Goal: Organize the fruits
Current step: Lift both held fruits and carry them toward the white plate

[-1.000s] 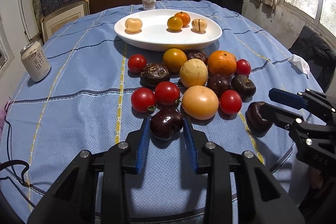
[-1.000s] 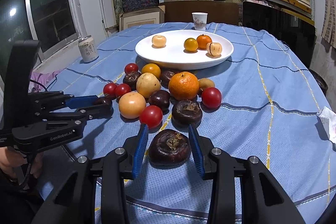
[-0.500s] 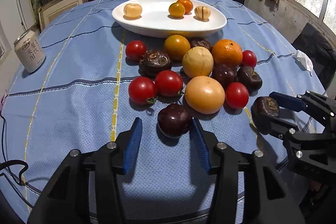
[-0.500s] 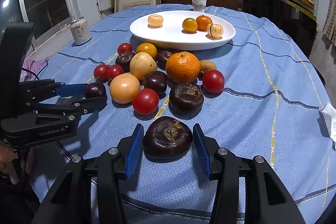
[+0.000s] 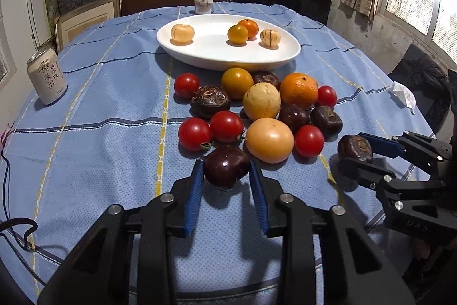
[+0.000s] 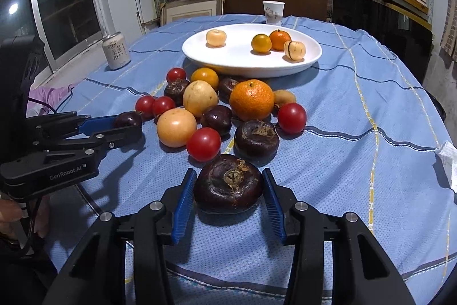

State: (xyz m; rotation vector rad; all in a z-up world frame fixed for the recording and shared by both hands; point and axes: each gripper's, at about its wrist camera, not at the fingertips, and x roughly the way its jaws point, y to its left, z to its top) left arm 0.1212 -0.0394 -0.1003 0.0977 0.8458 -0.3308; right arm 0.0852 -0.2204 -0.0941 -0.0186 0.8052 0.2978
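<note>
A glossy dark purple plum (image 5: 225, 172) sits between the blue pads of my left gripper (image 5: 226, 163). The jaws are closing and both pads touch the plum's sides, with its shadow on the cloth below. My right gripper (image 6: 229, 172) is closing on a flat dark brown chestnut-like fruit (image 6: 228, 187), and its pads press on both sides. Each gripper shows in the other's view, the right gripper (image 5: 354, 149) at the right and the left gripper (image 6: 128, 123) at the left. Beyond them lies a cluster of loose fruit (image 5: 261, 102). Behind that, a white plate (image 5: 228, 65) holds several small fruits.
A drink can (image 5: 47, 76) stands at the left on the blue checked tablecloth (image 5: 100, 133). A paper cup (image 5: 203, 1) stands behind the plate and a crumpled tissue (image 5: 402, 96) lies at the right edge. A dark chair and shelves are beyond the table.
Half a second ago both grippers stood wider around their fruits, which rested on the cloth. Now both have shut again on the same fruits. Neither hand has shifted noticeably.
</note>
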